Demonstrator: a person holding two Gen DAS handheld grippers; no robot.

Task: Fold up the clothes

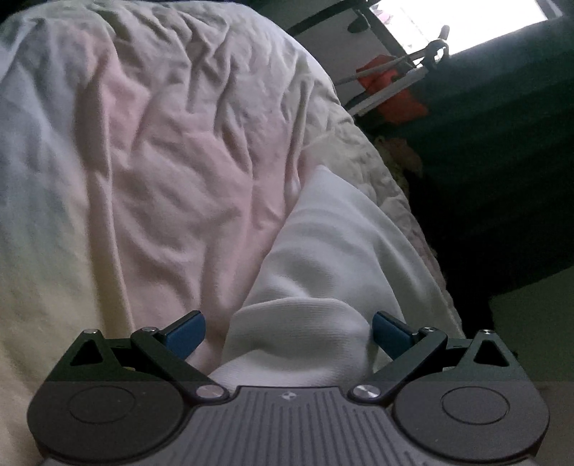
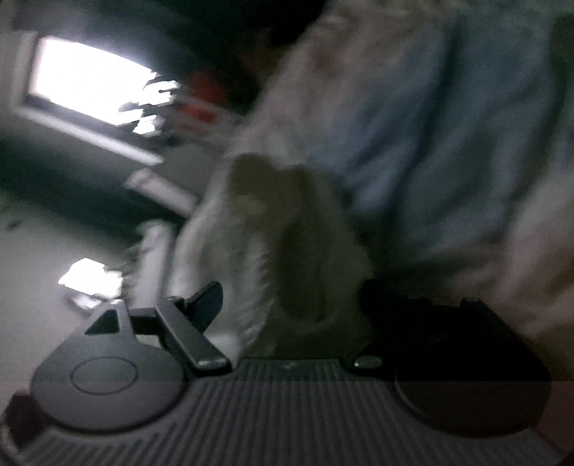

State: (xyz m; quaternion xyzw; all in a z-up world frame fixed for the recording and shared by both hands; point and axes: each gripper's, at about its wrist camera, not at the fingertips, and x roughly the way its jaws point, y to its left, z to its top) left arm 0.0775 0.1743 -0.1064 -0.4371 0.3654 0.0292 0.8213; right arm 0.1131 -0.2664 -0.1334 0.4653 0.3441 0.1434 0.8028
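White garment lying on bed, fold running away between spread fingers of left hand-held gripper, gripping nothing. Right hand-held gripper gaping around blurred cloth.

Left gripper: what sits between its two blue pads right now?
In the left wrist view, a bunched fold of the white garment rises between the open left gripper pads, on the pink sheet.

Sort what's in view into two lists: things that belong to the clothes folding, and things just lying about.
Part of the job:
white garment
left gripper, jaws open around the garment's bunched end
right gripper, jaws open, pale cloth between them
crumpled bedsheet underneath

Just lying about:
red item
window
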